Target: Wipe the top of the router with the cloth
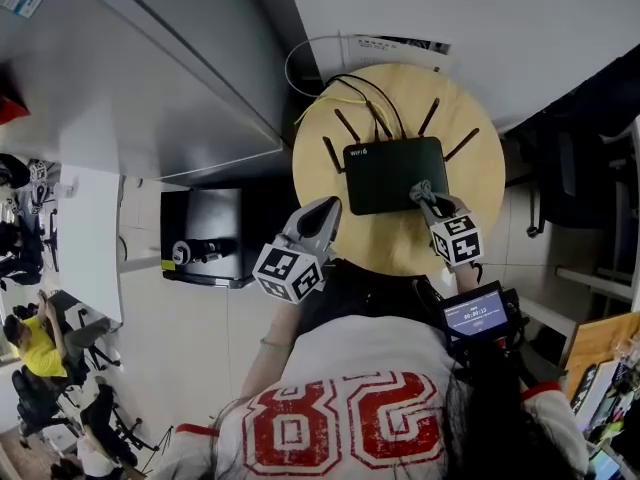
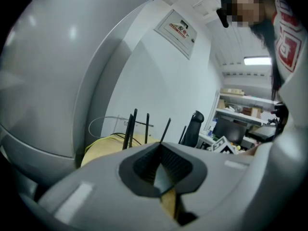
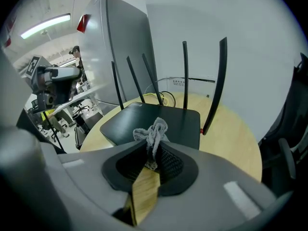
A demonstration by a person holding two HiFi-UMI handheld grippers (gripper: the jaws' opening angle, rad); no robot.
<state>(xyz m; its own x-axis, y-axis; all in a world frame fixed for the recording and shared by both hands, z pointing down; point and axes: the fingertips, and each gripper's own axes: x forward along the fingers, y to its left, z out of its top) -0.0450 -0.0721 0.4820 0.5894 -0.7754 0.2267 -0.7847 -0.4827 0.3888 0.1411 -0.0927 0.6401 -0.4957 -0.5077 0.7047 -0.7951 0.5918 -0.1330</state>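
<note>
Your right hand-held gripper [image 3: 151, 150] pinches the cloth [image 3: 153, 131] at the router's [image 1: 395, 173] 4 o'clock corner and your left hand-held gripper [image 2: 161, 167] is closed on nothing, so sweeping toward 12 o'clock risks snagging the antennas [image 3: 219, 81] or shoving the unbraced router.

My shirt [image 1: 345, 423] carries big red numerals, a 2 and an 8. The router [image 1: 395, 175] has a small white corner mark that looks like "WiFi 6". The print on the wall sign [image 2: 175, 30] and the small lit screen [image 1: 477, 318] is too small to read.
</note>
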